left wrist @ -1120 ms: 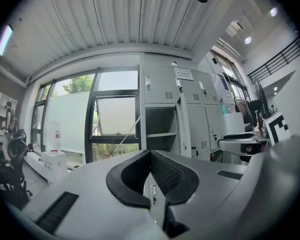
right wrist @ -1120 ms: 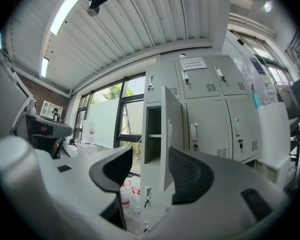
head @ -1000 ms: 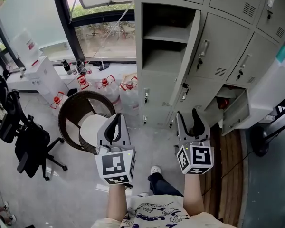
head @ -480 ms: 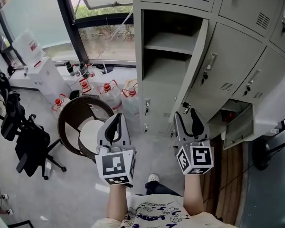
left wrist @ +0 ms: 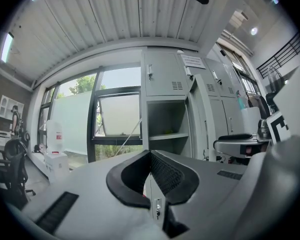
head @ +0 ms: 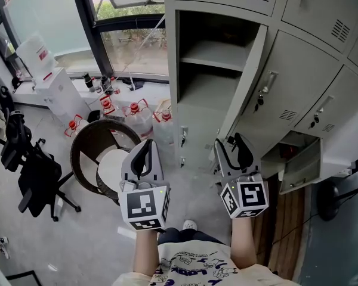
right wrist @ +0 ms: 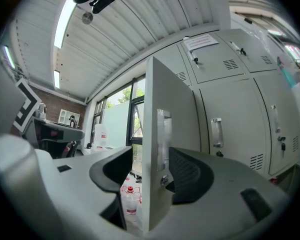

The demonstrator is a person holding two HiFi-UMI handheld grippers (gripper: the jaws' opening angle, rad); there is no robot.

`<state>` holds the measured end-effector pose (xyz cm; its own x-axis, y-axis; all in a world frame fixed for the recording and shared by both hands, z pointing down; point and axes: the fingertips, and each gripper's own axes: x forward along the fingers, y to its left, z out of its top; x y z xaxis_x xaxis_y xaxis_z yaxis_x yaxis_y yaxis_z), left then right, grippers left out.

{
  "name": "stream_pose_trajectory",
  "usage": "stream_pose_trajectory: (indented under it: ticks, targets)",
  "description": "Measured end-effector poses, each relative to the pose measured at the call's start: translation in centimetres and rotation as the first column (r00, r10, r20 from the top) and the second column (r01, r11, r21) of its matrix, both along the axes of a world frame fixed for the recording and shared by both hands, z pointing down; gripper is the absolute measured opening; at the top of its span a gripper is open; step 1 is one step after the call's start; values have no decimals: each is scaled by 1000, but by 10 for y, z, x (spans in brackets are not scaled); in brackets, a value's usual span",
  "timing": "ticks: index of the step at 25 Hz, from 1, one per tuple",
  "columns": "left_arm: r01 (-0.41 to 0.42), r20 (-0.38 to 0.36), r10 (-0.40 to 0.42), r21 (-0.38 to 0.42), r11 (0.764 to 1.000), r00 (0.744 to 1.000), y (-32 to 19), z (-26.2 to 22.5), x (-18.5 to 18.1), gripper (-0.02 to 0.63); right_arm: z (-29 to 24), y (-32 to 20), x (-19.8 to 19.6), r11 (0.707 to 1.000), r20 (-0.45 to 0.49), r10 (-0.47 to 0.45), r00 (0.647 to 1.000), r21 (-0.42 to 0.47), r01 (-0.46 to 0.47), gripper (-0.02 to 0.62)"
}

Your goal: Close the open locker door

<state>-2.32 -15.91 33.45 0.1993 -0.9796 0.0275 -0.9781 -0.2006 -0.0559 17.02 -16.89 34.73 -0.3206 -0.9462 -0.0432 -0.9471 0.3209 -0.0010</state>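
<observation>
Our right gripper [right wrist: 151, 170] is spread open, its jaws straddling the lower edge of the open door [right wrist: 165, 99], which juts out from the locker [head: 206, 82]. Our left gripper [left wrist: 150, 153] is closed and empty, low before the locker. A round chair [head: 86, 154] and bottles [head: 134, 115] stand further left.

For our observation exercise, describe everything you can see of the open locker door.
The open locker door is a tall, pale grey panel, metal by the look, swung outward from its shelved compartment. It stands upright, nearly edge-on in the head view. Its outer face carries a vertical handle with a small lock below. Its free edge shows between the spread jaws of the right tongs; contact cannot be confirmed.
</observation>
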Motion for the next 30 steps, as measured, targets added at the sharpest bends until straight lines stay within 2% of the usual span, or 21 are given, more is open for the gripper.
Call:
stream_pose_trajectory:
  ticks: [8,11,19,21,30]
  targets:
    - [-1,7,1,-11,1000,1000,-5,5,4,3,1,-11,1,999,8,-53,999,3,53,225]
    - [3,11,-3,-16,1000,1000,-7,7,3,3,1,-15,2,998,14,-65,998,8,64,179]
    - [6,12,-6,-23,1000,1000,-18,10,0,3,0,-25,-2,994,10,-105,994,15,105,178]
    - [7,9,-7,-19,1000,1000,-23,7,-1,3,-2,-28,-5,993,7,-118,993,18,118,143]
    - [8,-3,-8,-32,999,1000,-43,13,-6,3,-2,-41,-29,981,-24,-194,981,18,194,133]
